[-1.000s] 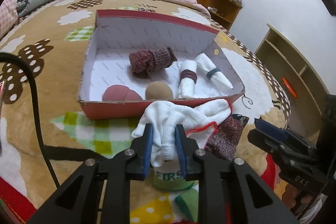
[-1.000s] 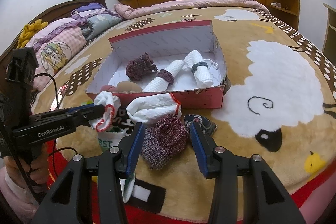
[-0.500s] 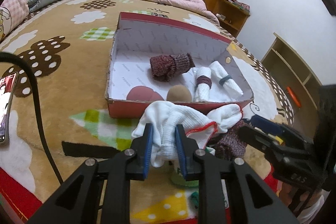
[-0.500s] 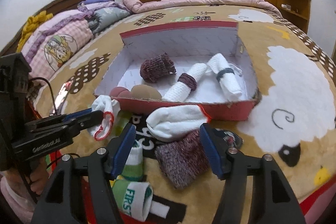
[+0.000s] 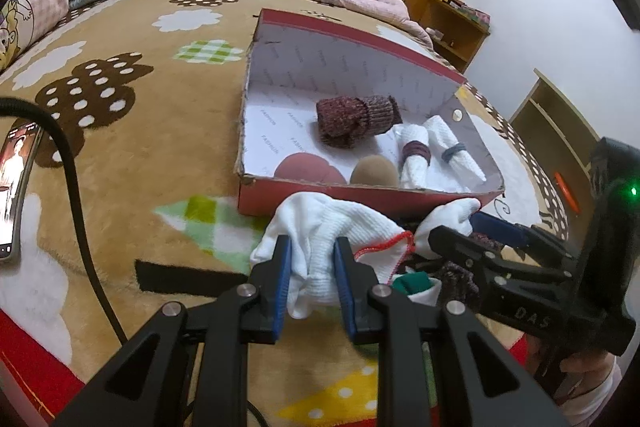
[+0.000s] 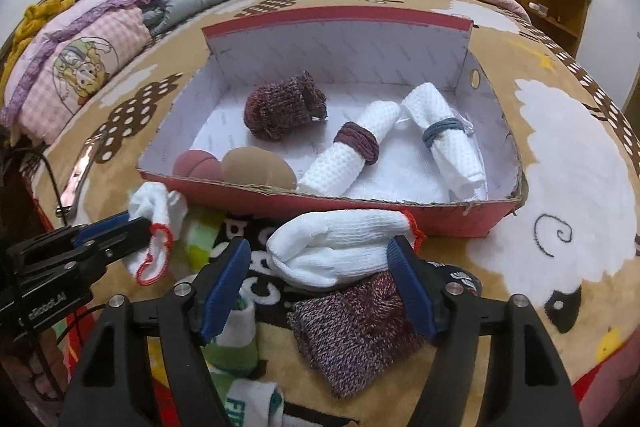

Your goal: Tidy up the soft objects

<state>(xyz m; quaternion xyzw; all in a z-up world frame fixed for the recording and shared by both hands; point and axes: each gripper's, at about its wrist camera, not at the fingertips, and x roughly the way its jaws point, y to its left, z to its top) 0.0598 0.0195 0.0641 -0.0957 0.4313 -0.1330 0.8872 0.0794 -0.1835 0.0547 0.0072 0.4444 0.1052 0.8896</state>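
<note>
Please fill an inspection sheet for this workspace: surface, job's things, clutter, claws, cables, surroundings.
Surface: bed blanket with sheep print.
Job's things: red box holds a maroon knit roll, two banded white rolls and round pads; white glove and maroon sock lie before it.
Clutter: green-white socks; phone.
Claws: left claw shut on a white glove piece; right claw opening, glove between, pads clear.
Cables: black cable.
Surroundings: quilts, wooden cabinets, curtain.

"FASHION" on box lining
</note>
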